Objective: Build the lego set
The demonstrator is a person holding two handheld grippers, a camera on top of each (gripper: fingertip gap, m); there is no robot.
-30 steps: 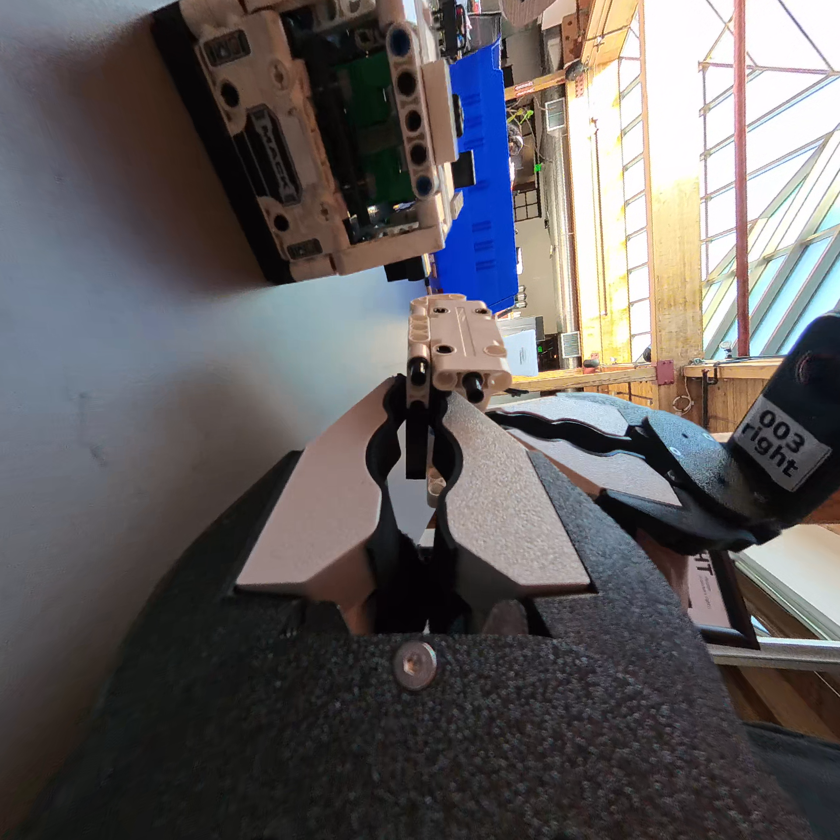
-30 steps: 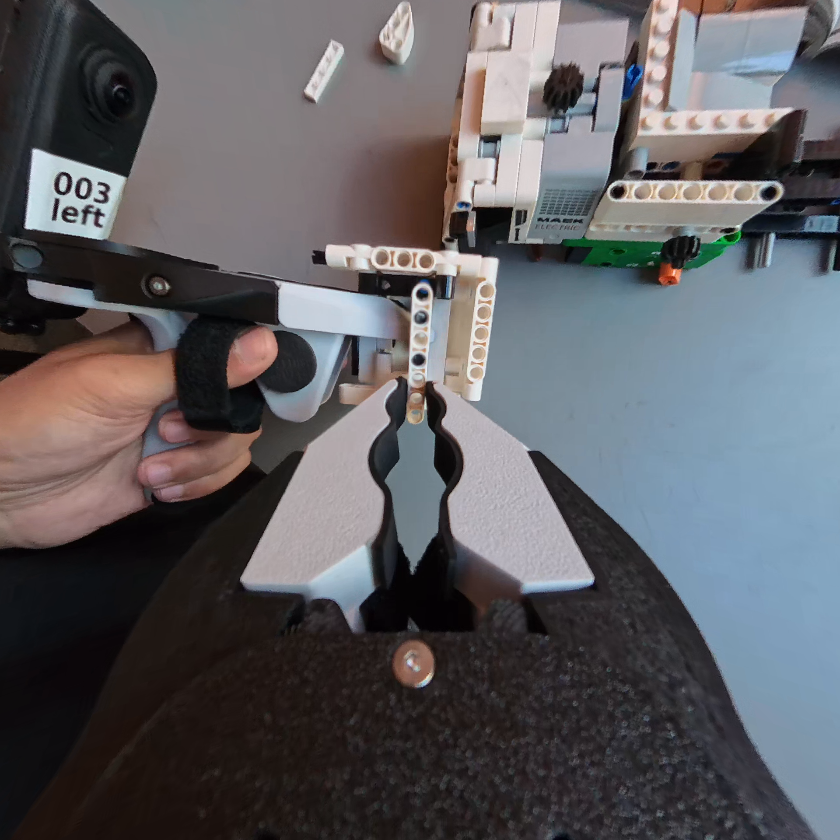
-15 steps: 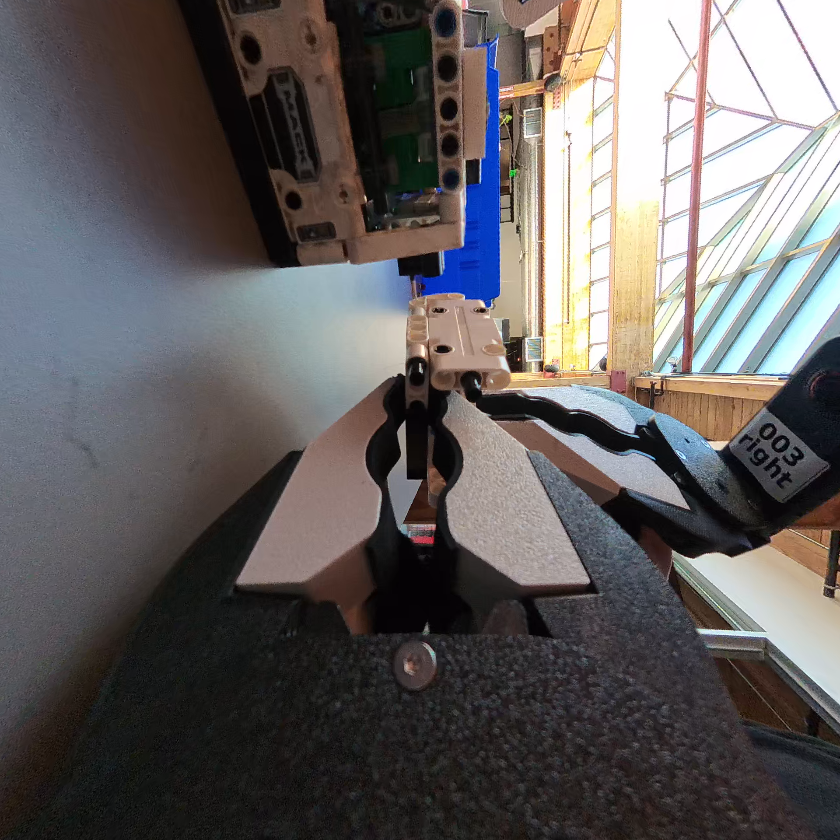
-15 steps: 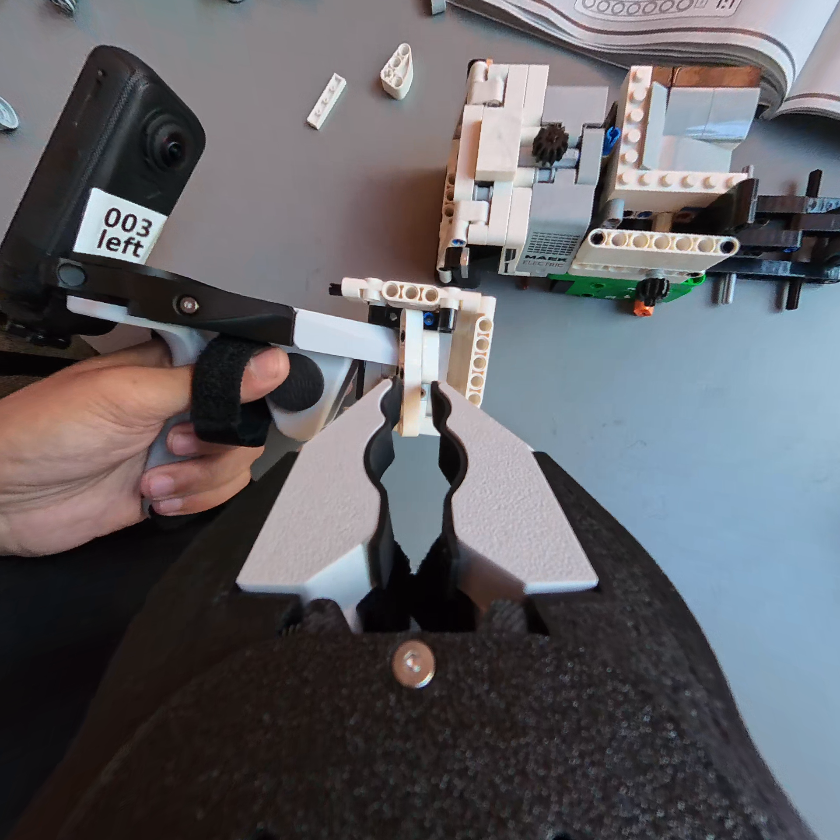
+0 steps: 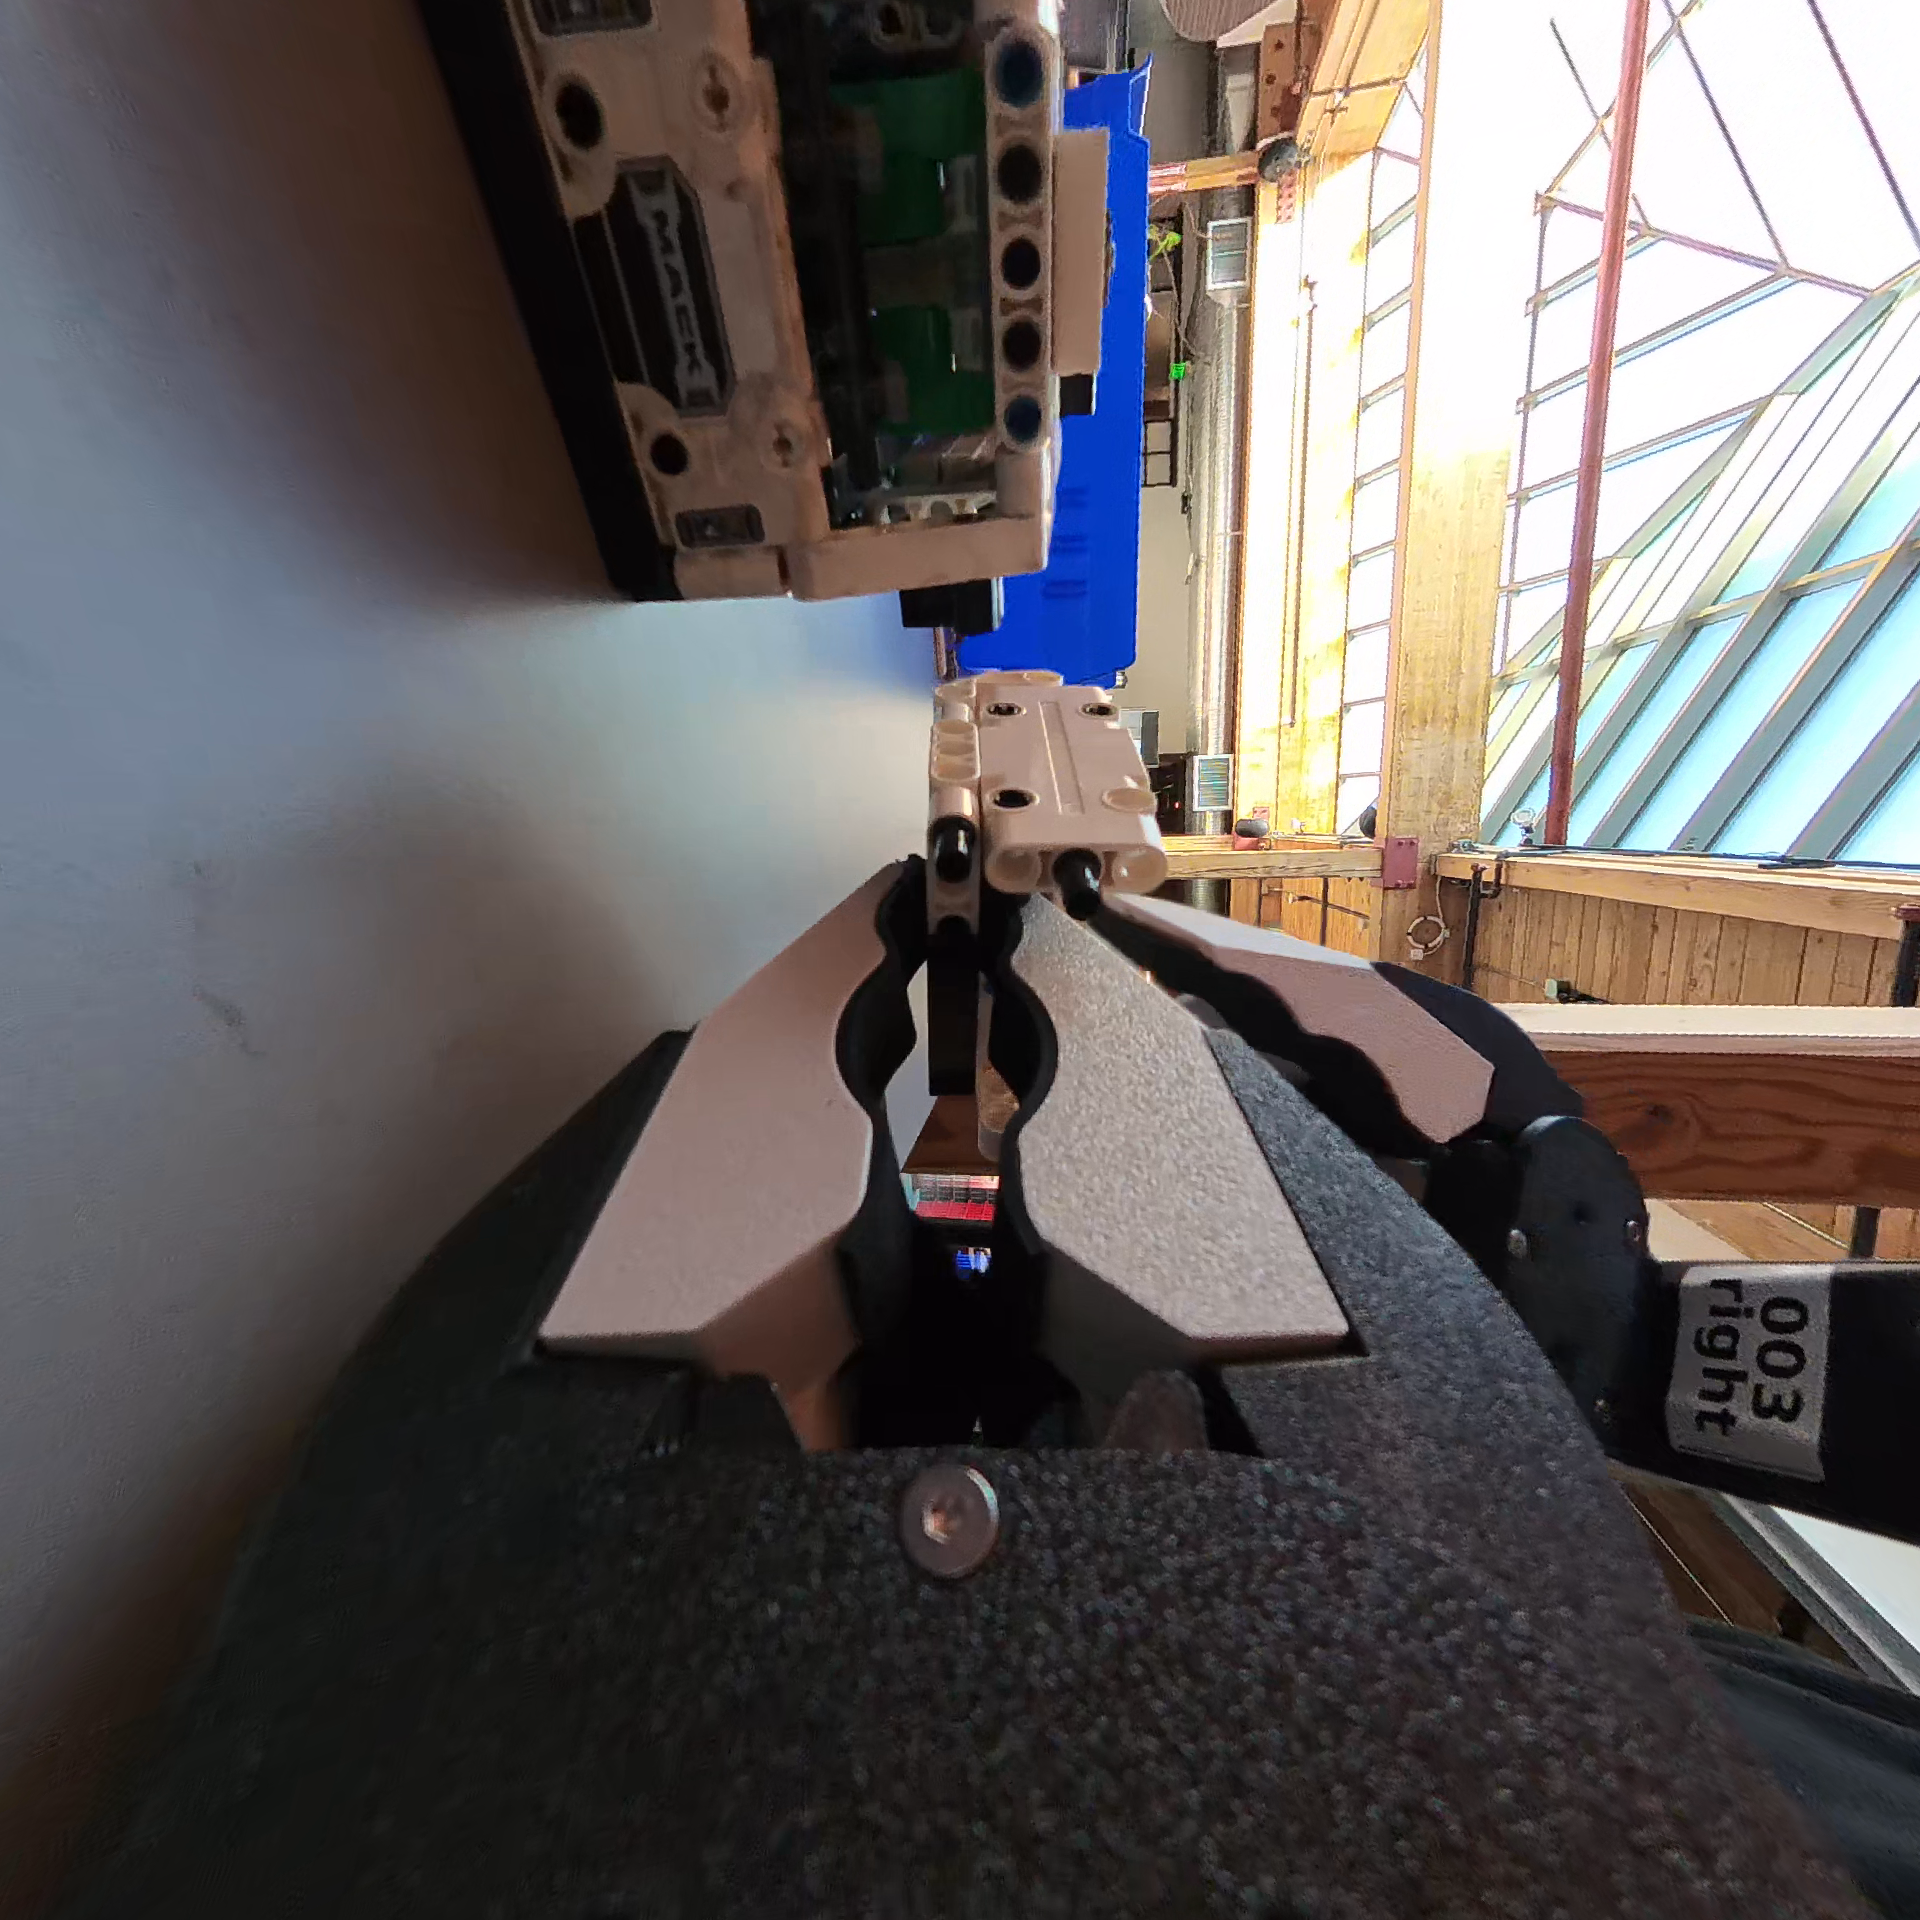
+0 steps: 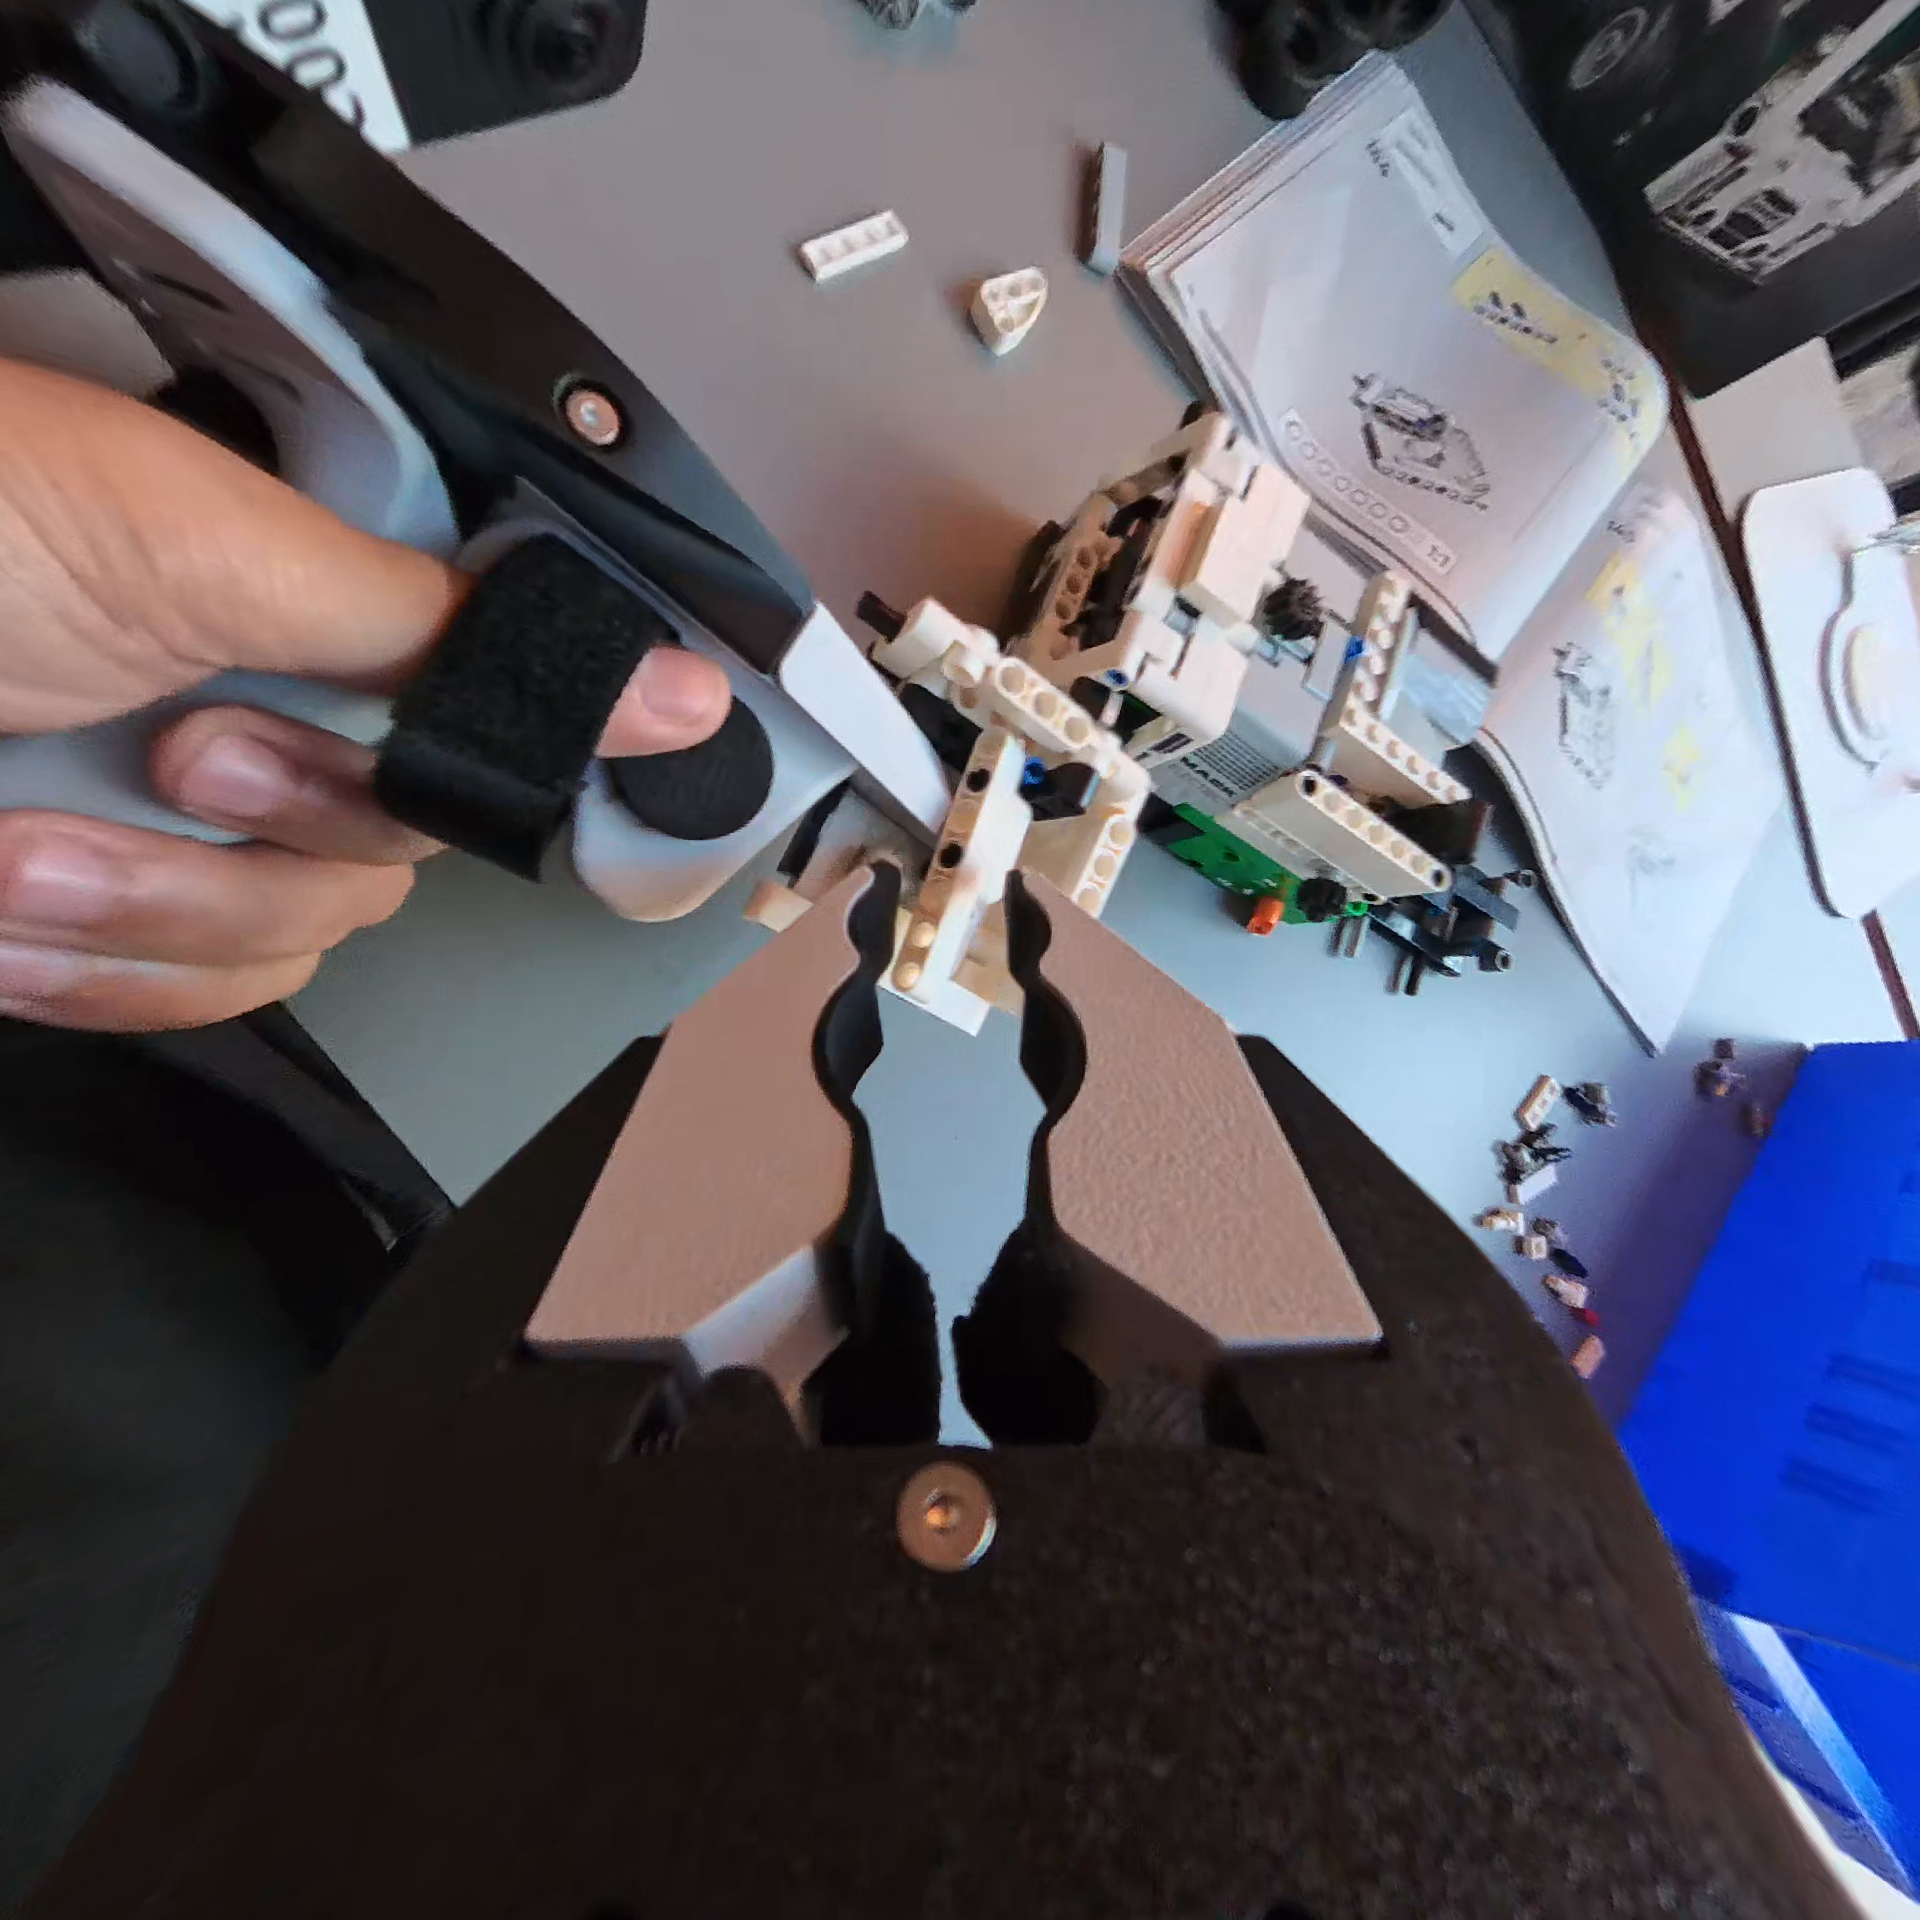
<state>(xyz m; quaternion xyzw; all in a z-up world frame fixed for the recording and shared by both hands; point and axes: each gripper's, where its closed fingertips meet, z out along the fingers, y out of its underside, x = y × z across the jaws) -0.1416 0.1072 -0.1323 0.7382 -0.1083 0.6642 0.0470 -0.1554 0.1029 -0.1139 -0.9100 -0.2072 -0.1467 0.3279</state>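
Note:
A small white Technic sub-assembly (image 6: 1039, 717) with black pins is held in the air between both grippers. My right gripper (image 6: 951, 899) is closed on its lower white beam from below. My left gripper (image 5: 956, 914) is shut on a black part of the same sub-assembly (image 5: 1060, 790). In the right wrist view, one finger (image 6: 862, 707) of the left gripper reaches it from the left, held by a person's hand (image 6: 208, 644). The partly built truck model (image 6: 1226, 623), white, green and black, lies on the grey table (image 6: 582, 987) just behind. It also shows in the left wrist view (image 5: 790, 312).
An open instruction booklet (image 6: 1403, 343) lies right of the model. A blue bin (image 6: 1787, 1351) stands at the lower right with several small loose pieces (image 6: 1538, 1195) beside it. A white plate (image 6: 852, 244), a white angled piece (image 6: 1008, 301) and a grey beam (image 6: 1107, 208) lie farther back. The tips of both grippers are at nearly the same place.
My right gripper has swung and tilted, so the table now looks rotated. Its jaws now stand wider, on a broader part of the sub-assembly. The model looks closer in the left wrist view.

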